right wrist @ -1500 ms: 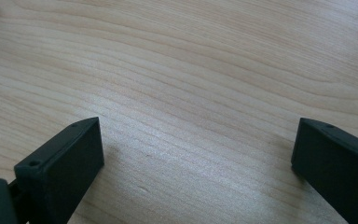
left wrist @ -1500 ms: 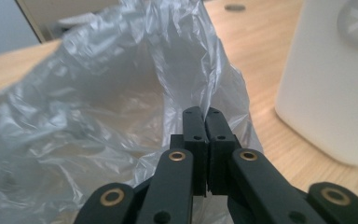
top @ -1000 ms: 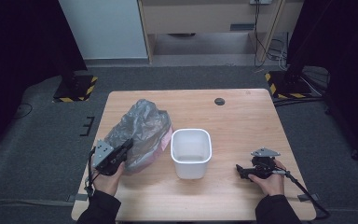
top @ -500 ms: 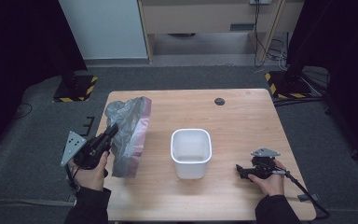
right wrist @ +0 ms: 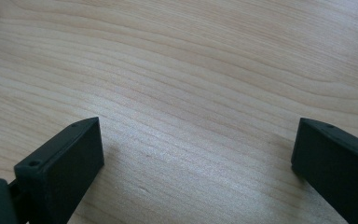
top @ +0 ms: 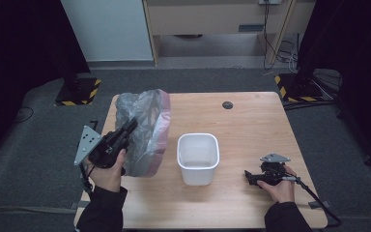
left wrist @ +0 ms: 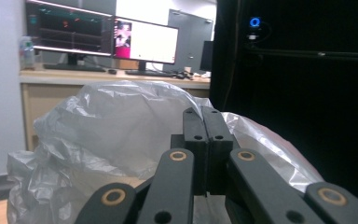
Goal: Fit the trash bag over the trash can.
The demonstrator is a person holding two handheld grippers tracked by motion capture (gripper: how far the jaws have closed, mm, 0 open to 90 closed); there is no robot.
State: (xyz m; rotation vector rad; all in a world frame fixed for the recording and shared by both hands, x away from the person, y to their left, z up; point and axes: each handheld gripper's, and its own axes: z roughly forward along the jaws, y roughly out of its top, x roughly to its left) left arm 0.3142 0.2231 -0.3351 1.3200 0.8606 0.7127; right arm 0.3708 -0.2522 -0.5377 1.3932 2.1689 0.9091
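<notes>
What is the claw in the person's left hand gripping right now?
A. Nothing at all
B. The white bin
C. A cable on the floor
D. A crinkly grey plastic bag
D: the left claw is closed on the grey plastic bag, which hangs lifted beside the white bin; the left gripper view shows its jaws pressed together with the bag bunched around them.

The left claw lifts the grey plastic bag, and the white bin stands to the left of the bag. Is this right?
Not quite. In the high view the white bin stands to the right of the grey plastic bag, which the left claw does grip.
</notes>
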